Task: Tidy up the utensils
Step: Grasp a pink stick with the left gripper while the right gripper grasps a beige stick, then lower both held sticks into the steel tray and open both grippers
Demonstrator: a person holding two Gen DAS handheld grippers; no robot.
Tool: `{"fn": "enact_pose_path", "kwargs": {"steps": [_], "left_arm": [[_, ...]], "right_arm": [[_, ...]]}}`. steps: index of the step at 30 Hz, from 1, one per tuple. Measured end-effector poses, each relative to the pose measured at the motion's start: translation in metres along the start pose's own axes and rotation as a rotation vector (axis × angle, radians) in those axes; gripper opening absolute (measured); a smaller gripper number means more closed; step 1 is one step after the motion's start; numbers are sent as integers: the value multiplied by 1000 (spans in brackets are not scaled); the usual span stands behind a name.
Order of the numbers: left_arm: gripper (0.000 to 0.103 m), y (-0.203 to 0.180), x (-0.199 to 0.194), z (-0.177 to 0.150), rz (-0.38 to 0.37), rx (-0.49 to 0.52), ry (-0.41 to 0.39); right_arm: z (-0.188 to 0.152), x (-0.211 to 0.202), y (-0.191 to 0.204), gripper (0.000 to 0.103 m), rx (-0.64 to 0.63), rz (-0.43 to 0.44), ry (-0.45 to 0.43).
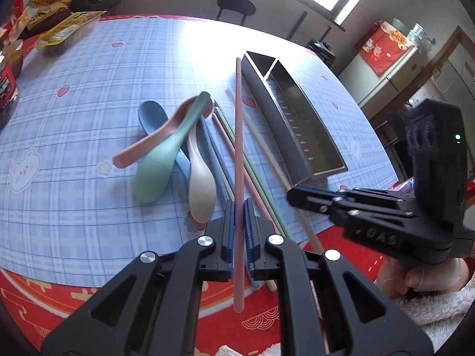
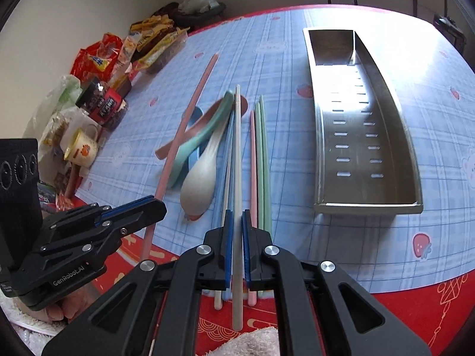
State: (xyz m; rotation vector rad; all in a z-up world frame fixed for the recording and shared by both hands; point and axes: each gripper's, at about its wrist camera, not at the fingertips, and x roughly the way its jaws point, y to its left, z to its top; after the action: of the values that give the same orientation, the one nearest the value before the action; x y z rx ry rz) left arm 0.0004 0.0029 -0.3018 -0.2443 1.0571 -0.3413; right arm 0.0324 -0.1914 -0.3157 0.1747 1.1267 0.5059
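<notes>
Left wrist view: left gripper [image 1: 239, 207] has its jaws clamped narrow on a pink chopstick [image 1: 238, 136], which runs straight ahead between the blue pads [image 1: 228, 228] and sticks out behind them toward the camera. Ahead and left of the fingers, a heap of spoons: green spoon [image 1: 161, 160] on top, pink spoon [image 1: 154, 139] crossing it, blue spoon [image 1: 153, 115] beneath, white spoon [image 1: 200, 178] nearest the fingertips. Loose chopsticks [image 1: 255, 175] lie just right of the held one. Metal utensil tray [image 1: 292, 118] sits ahead and to the right, on the blue checked tablecloth [image 1: 89, 95]. Right wrist view: right gripper [image 2: 237, 216] is likewise closed tight, on a white chopstick [image 2: 237, 154] pointing forward along its fingers. Pink and green chopsticks [image 2: 261, 160] lie just right of those fingers, the tray farther right. Snack packets [image 2: 148, 44] crowd the far left table edge.
</notes>
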Motion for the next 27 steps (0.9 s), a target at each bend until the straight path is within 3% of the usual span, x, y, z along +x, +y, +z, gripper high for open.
{"fn": "enact_pose_path", "kwargs": {"steps": [6, 16, 20, 27], "left_arm": [[11, 12, -11, 8, 11, -81, -27], [11, 14, -8, 22, 47, -110, -15], [11, 13, 1, 39, 50, -143, 25], [11, -10, 26, 88, -11, -178, 78]], "right_arm": [[13, -16, -4, 6, 0, -5, -72], [18, -37, -40, 6, 91, -23, -140], [24, -42, -57, 6, 130, -34, -162], [43, -42, -92, 6, 199, -77, -156]]}}
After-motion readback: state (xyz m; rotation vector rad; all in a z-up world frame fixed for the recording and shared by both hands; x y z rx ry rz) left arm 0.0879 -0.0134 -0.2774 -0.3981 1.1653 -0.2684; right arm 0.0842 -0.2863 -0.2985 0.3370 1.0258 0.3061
